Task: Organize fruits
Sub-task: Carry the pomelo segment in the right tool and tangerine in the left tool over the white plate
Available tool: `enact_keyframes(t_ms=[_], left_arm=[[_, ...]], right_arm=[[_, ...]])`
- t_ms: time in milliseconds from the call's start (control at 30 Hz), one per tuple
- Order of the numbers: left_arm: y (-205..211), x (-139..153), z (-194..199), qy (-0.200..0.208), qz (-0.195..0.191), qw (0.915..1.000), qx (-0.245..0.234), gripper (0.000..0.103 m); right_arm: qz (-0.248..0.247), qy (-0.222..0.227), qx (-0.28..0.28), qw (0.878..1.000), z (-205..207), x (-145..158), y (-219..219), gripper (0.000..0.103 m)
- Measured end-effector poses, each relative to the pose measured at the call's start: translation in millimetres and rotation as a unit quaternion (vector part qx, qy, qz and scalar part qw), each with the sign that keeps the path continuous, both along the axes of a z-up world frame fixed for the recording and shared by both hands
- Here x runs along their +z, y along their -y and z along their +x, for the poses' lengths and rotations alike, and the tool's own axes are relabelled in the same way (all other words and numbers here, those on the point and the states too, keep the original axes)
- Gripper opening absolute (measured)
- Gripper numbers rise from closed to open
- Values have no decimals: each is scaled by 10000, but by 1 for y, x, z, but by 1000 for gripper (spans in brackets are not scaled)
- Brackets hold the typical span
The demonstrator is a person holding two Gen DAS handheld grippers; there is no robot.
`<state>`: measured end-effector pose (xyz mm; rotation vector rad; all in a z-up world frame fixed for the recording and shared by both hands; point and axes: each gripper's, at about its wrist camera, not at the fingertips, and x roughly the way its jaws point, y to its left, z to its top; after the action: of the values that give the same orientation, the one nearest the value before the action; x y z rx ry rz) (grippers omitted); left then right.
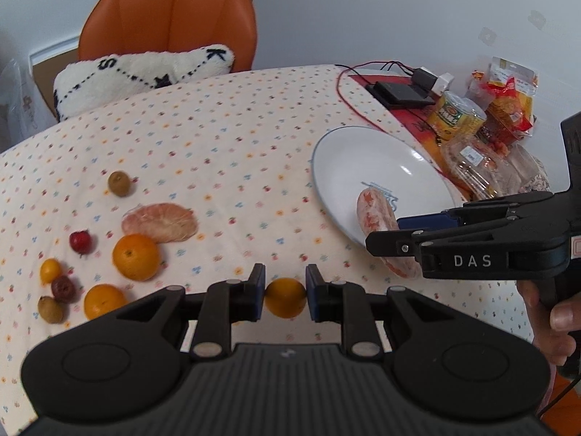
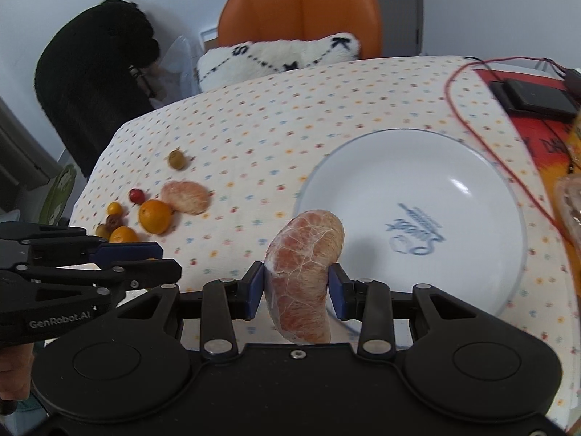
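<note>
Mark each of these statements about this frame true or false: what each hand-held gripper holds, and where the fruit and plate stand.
1. The right hand-held gripper is shut on a peeled pomelo segment. True.
2. The left hand-held gripper holds a red berry. False: a small orange sits between its fingers; the red berry lies on the tablecloth.
3. The white plate already holds several oranges. False: no fruit lies on it; the held segment only hangs over its near rim.
4. A second pomelo segment lies on the cloth beside a large orange. True.
5. An orange chair stands behind the table. True.
</note>
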<state>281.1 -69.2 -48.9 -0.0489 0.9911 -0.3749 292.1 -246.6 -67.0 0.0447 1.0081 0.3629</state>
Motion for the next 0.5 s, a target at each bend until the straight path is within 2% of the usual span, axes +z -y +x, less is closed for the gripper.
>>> enact_keyframes(t_ms=[500], left_arm=[[58, -3, 32, -46, 12, 9994, -330, 22]], right_arm=[[0, -39, -403, 9992, 5, -13, 62, 36]])
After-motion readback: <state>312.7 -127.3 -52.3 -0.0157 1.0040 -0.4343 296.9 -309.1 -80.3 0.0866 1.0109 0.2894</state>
